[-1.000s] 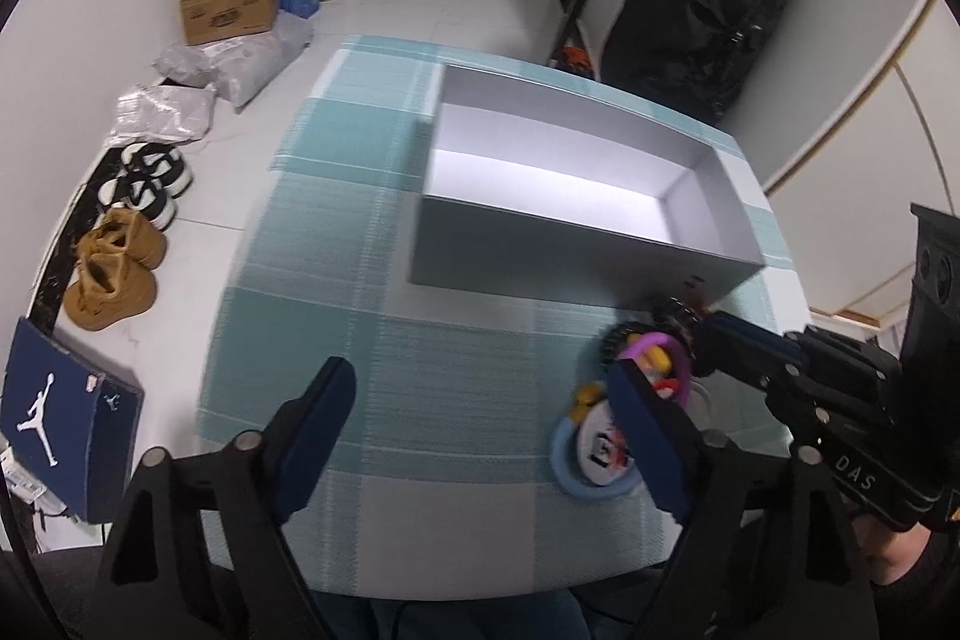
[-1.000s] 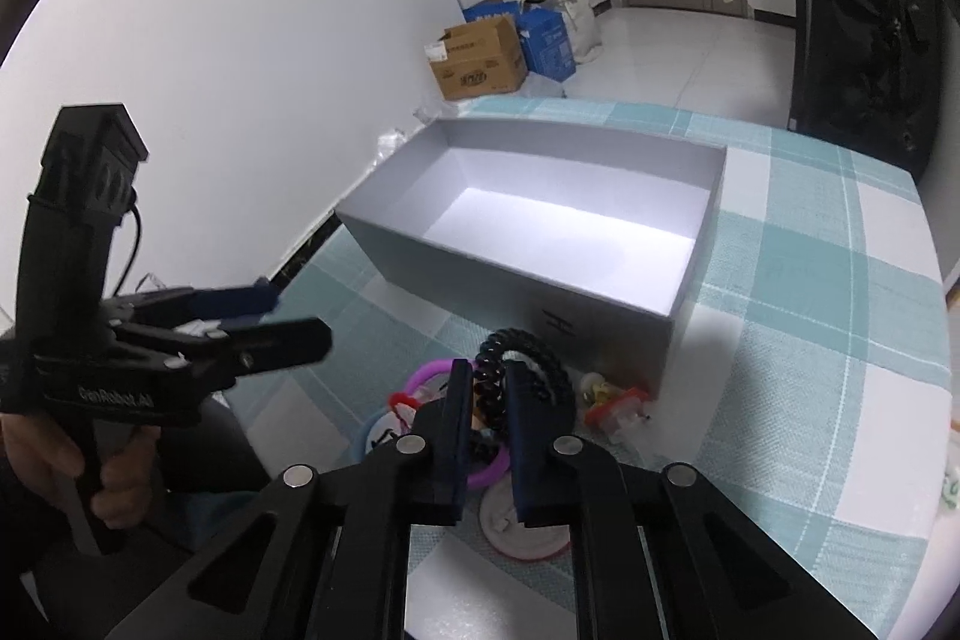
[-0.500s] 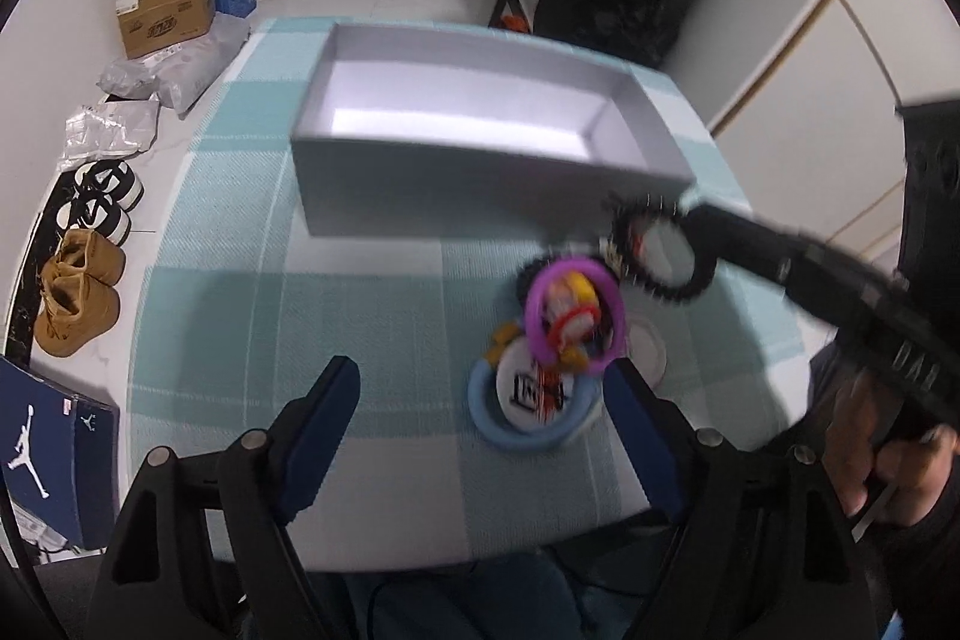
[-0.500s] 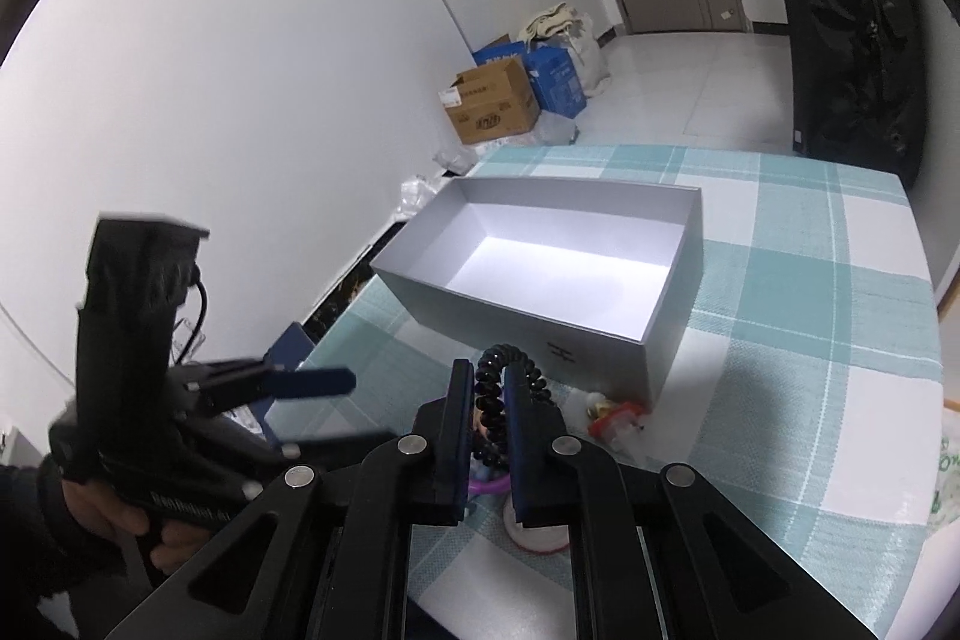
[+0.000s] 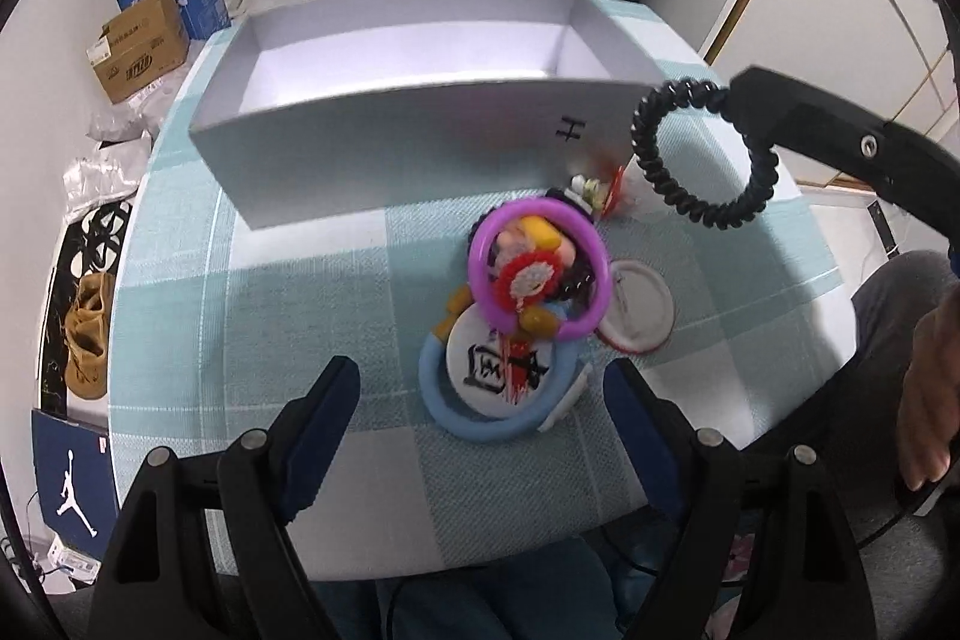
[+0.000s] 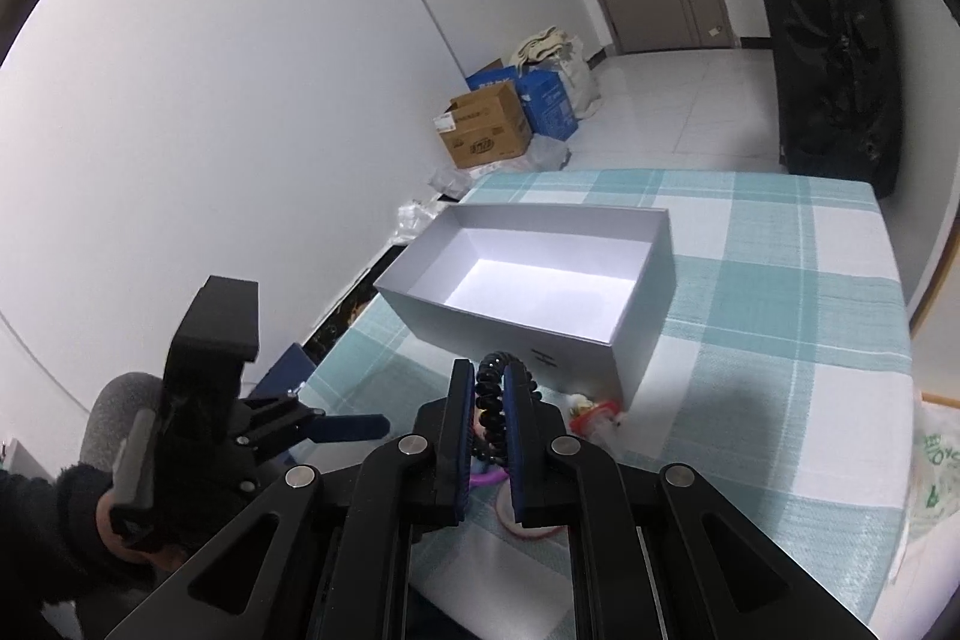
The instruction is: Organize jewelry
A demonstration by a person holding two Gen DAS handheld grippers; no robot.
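Note:
A black spiral bracelet (image 5: 654, 172) hangs above the table by the box's near right corner, with my right gripper (image 5: 738, 99) shut on its top. The right wrist view shows the coil (image 6: 492, 400) pinched between the blue pads of that gripper (image 6: 485, 370). An empty white box (image 5: 384, 123) stands behind. In front of it lies a pile: a purple bangle (image 5: 480, 244), a blue ring (image 5: 432, 388), a white badge (image 5: 498, 364), a red-rimmed disc (image 5: 642, 307) and small charms. My left gripper (image 5: 480, 400) hovers open over the pile's near side, holding nothing.
The table wears a teal checked cloth (image 5: 270, 316); its near edge runs just under my left fingers. On the floor to the left are a cardboard box (image 5: 138, 45), brown shoes (image 5: 87, 334) and a blue shoebox (image 5: 72, 478). A person's hand (image 5: 930, 400) is at right.
The right gripper has lifted the black spiral bracelet off the pile and carried it up toward the box. The left gripper has rolled and shifted over the pile, still open.

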